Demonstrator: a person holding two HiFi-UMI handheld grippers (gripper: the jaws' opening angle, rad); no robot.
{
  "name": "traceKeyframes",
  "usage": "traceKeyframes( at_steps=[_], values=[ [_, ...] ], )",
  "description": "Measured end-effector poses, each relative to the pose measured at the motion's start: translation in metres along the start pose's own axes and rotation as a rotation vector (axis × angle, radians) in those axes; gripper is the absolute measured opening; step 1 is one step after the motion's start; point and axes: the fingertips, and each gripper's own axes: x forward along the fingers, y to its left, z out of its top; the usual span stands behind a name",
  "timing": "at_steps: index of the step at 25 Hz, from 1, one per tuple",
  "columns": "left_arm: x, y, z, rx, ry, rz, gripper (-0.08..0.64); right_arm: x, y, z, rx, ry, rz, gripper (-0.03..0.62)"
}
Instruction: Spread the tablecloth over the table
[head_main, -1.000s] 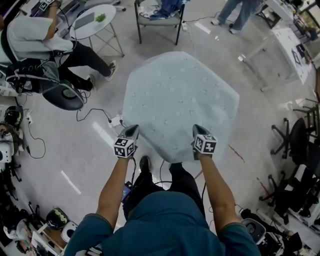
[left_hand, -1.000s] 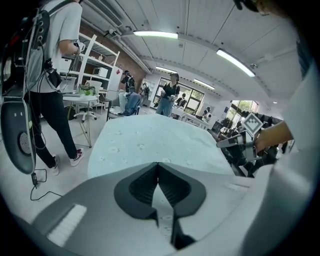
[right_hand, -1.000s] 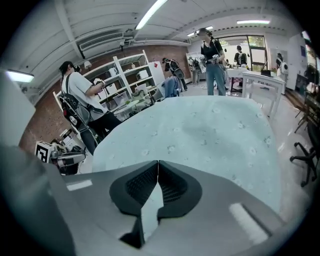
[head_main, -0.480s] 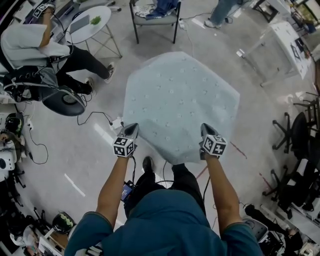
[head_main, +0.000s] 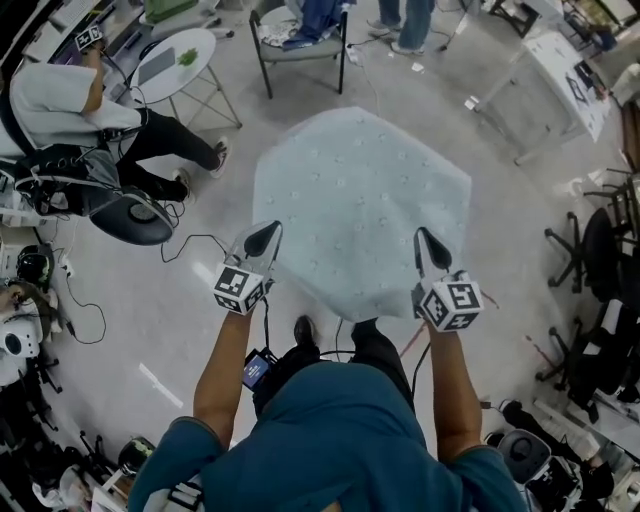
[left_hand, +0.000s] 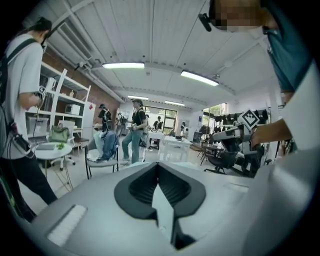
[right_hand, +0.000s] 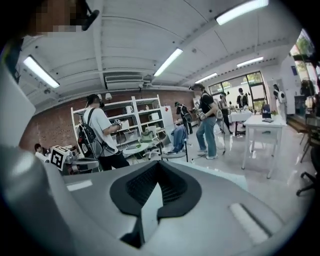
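Observation:
The pale blue tablecloth (head_main: 360, 200) lies spread wide in front of me in the head view, and whatever is under it is hidden. My left gripper (head_main: 268, 232) is shut on its near left edge. My right gripper (head_main: 425, 238) is shut on its near right edge. In the left gripper view a pale strip of cloth (left_hand: 164, 210) is pinched between the dark pads (left_hand: 137, 187). The right gripper view shows the same, with cloth (right_hand: 149, 212) caught between the pads (right_hand: 175, 187). Both grippers point away from me and slightly down.
A seated person (head_main: 70, 100) and a round white table (head_main: 185, 50) are at the far left. A chair with clothes (head_main: 300, 40) and standing people's legs (head_main: 400, 15) lie beyond the cloth. A white table (head_main: 570, 70) and office chairs (head_main: 600, 260) are at the right. Cables (head_main: 200, 240) trail on the floor.
Both grippers have come up toward the head camera and moved a little apart, carrying the cloth's near edge with them. Both stay shut on the cloth.

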Motion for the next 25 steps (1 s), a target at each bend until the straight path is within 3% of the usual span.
traceKeyframes(
  at_steps=[5,14,20,25],
  values=[
    [-0.024,-0.018,0.06,0.093,-0.066,-0.031,0.0,-0.033,0.022,0.048,-0.102,-0.078,-0.035,0.008],
    [-0.066,-0.049,0.123,0.175,-0.13,-0.024,0.0,-0.089,0.06,0.108,-0.2,-0.185,-0.017,0.008],
    [-0.106,-0.043,0.162,0.205,-0.192,-0.015,0.0,-0.118,0.095,0.136,-0.255,-0.25,-0.029,0.008],
    [-0.16,0.0,0.185,0.243,-0.26,0.014,0.0,-0.111,0.148,0.14,-0.273,-0.263,-0.026,0.008]
  ],
)
